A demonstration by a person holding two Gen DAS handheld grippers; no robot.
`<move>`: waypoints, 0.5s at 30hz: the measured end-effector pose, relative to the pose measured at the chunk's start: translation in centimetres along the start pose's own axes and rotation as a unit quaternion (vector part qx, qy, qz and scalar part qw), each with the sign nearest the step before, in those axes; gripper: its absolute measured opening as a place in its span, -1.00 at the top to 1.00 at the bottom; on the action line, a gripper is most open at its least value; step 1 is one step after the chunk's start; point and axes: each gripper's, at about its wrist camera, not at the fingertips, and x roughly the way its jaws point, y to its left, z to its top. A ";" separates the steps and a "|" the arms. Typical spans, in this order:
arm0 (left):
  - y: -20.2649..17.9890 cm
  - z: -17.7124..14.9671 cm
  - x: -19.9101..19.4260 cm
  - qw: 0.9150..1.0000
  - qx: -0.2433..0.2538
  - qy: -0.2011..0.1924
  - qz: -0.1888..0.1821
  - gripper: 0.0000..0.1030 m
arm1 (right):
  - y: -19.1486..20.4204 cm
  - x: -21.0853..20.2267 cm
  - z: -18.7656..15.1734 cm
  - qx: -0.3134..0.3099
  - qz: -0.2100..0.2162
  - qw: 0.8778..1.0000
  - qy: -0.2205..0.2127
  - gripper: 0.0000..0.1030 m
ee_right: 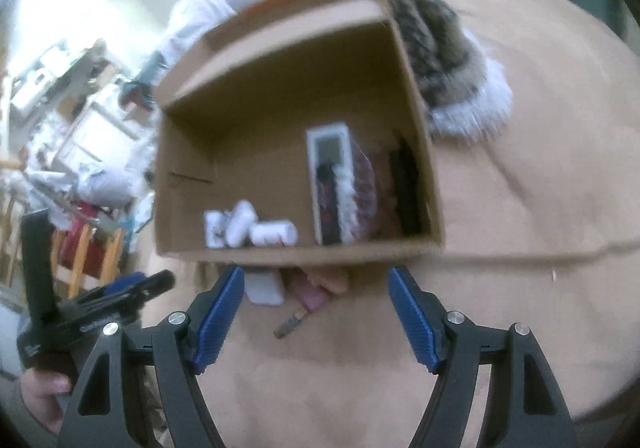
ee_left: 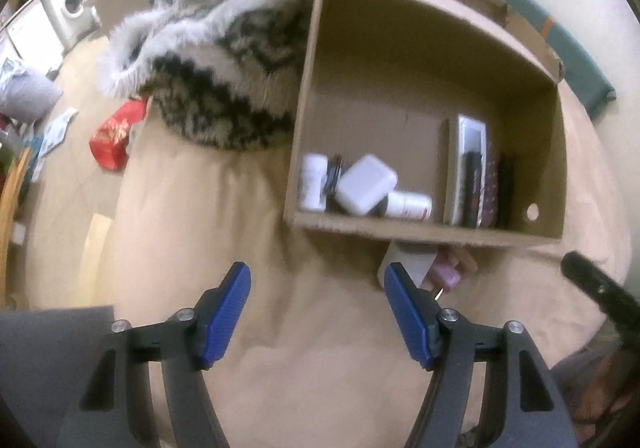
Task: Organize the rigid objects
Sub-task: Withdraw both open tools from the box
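Bedcover: a tan fabric surface (ee_left: pixel 192 208) carries everything here.
Throw: a shaggy white-and-dark patterned blanket (ee_left: pixel 224 88) lies heaped against the box, at 10 o'clock in the left wrist view.
Box: an open brown cardboard box (ee_left: pixel 424 234) with tall walls sits at 12 to 1 o'clock of the left gripper.
Box contents, one side: a white-framed flat rectangular case (ee_left: pixel 466 168) stands on edge beside dark flat items I cannot identify.
Box contents, other side: a white square adapter block (ee_left: pixel 366 184) leans on two white cylindrical plastic bottles (ee_left: pixel 314 180), all touching.
Outside the box: a white rectangular block (ee_right: pixel 264 288), a pink rounded block (ee_right: pixel 312 294) and a small dark stick-shaped item (ee_right: pixel 290 324) lie just below the near wall.
Left gripper (ee_left: pixel 318 318): blue-padded jaws spread wide, holding nothing; white block at 1 o'clock.
Right gripper (ee_right: pixel 316 322): jaws spread wide, holding nothing; the stick lies between its fingertips, the blocks at 12 o'clock.
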 end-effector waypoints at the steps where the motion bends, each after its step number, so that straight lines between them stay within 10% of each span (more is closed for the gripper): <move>1: 0.0 -0.2 0.2 1.000 0.001 0.003 0.004 -0.29 | -0.1 0.4 -0.5 0.005 -0.013 1.000 0.010 -0.52; 15: -6.3 -1.2 5.2 0.996 0.082 0.016 0.008 -0.29 | -1.7 2.9 -0.1 0.039 -0.018 0.998 0.055 -0.52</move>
